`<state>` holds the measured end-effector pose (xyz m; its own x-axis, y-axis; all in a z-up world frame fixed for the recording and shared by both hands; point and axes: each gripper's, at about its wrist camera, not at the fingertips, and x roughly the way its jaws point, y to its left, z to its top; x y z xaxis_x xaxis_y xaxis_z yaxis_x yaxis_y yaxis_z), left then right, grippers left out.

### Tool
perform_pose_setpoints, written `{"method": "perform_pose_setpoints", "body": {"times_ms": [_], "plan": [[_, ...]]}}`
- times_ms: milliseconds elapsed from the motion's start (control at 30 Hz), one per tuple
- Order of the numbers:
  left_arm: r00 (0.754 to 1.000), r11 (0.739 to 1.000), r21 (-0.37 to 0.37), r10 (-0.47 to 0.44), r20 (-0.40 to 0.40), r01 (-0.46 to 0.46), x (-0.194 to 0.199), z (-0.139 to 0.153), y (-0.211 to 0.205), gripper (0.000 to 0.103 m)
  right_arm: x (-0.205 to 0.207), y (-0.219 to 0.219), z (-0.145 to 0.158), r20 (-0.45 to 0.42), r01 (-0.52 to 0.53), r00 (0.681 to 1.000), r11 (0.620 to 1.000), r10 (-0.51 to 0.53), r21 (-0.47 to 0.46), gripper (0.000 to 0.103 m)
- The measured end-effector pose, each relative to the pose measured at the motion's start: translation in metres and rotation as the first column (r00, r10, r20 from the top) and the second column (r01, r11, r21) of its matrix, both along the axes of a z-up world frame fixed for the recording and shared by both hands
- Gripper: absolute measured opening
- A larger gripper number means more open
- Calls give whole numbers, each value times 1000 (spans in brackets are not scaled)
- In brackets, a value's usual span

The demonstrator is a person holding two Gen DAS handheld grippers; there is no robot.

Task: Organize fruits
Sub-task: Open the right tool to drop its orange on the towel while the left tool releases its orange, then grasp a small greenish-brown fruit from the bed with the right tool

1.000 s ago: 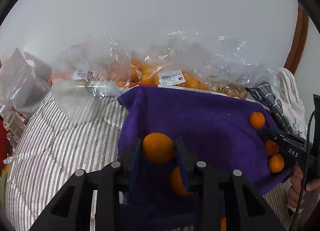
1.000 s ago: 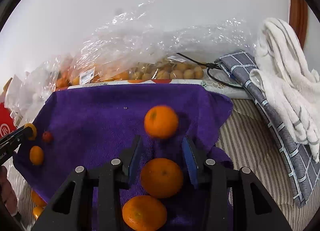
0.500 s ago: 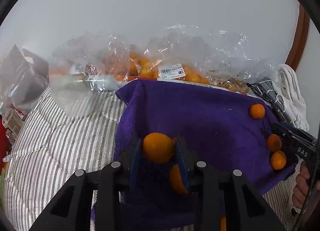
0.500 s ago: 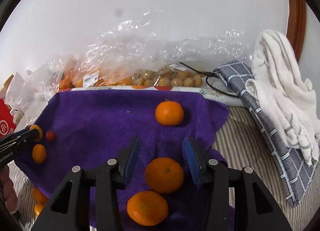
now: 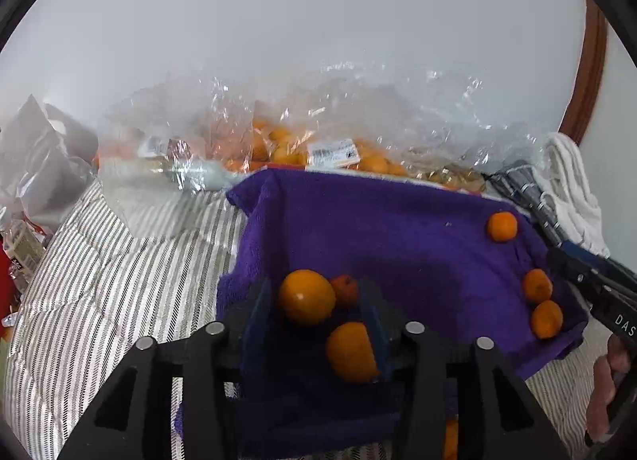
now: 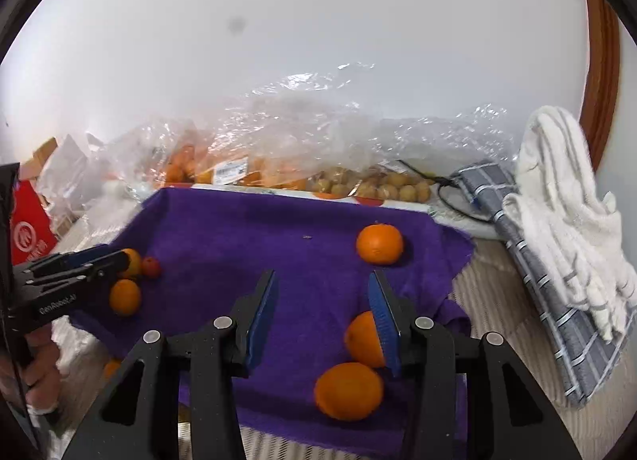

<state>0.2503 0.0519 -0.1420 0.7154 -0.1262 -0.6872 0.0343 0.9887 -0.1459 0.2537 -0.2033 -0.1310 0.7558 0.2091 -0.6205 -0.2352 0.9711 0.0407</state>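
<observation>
Two blue-padded fingers [image 5: 258, 312] of the left gripper [image 5: 314, 314] are opening around a yellow-orange fruit [image 5: 306, 297], which sits between them with a gap at either pad, no longer pinched. Just behind it lies a small red fruit [image 5: 345, 289]; a second orange [image 5: 350, 350] rests nearer the camera, against the right finger. The right gripper [image 6: 322, 316] stands part open with nothing between its pads; two mandarins [image 6: 364, 338] lie low beside its right finger, another mandarin [image 6: 379, 243] farther ahead. All rest on the purple towel [image 5: 398, 233], which is soft and rumpled. Risk, I judge: the freed fruit rolls down a fold toward the towel's edge, or a withdrawing finger nudges its neighbours out of their group.
</observation>
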Motion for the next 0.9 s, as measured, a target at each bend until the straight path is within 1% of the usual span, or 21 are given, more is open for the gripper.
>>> {"method": "perform_pose_setpoints", "body": {"times_ms": [100,233,267,333,400,433,467,500,533,633,767,800,900], "plan": [[998,999,16,32,54,-33,-7,6,1,45,-2,0,3,-21,-5,1000,999,5,33,47],[989,997,14,71,130,-73,-18,16,7,45,-9,4,9,-26,-13,1000,999,14,40,47],[986,997,6,75,148,-77,-21,20,10,45,-12,4,10,-28,-16,999,999,18,51,47],[985,997,-19,71,155,-69,-27,24,15,45,-18,4,12,-47,-27,998,997,30,70,47],[988,996,-53,77,137,-70,-34,24,23,45,-28,7,11,-62,-45,997,995,50,84,48],[990,995,-72,76,122,-67,-39,23,27,45,-33,10,11,-66,-52,996,996,57,76,48],[992,994,-83,73,107,-64,-43,21,30,45,-40,15,9,-72,-58,996,997,62,49,48],[994,995,-88,64,84,-57,-49,19,33,45,-47,20,7,-74,-65,995,998,66,23,48],[996,995,-86,58,69,-52,-52,17,35,45,-52,23,5,-74,-71,995,997,72,15,48],[999,996,-79,45,12,-44,-66,11,39,45,-71,32,-3,-107,-117,987,993,118,13,48],[999,992,-122,27,-44,-32,-86,4,44,45,-100,45,-17,-147,-199,969,980,198,12,41],[999,993,-116,20,-44,-25,-89,4,43,45,-105,48,-19,-154,-214,965,977,213,7,41],[1000,998,-63,-4,-12,3,-102,6,34,45,-118,55,-26,-162,-254,955,967,250,-7,41]]}}
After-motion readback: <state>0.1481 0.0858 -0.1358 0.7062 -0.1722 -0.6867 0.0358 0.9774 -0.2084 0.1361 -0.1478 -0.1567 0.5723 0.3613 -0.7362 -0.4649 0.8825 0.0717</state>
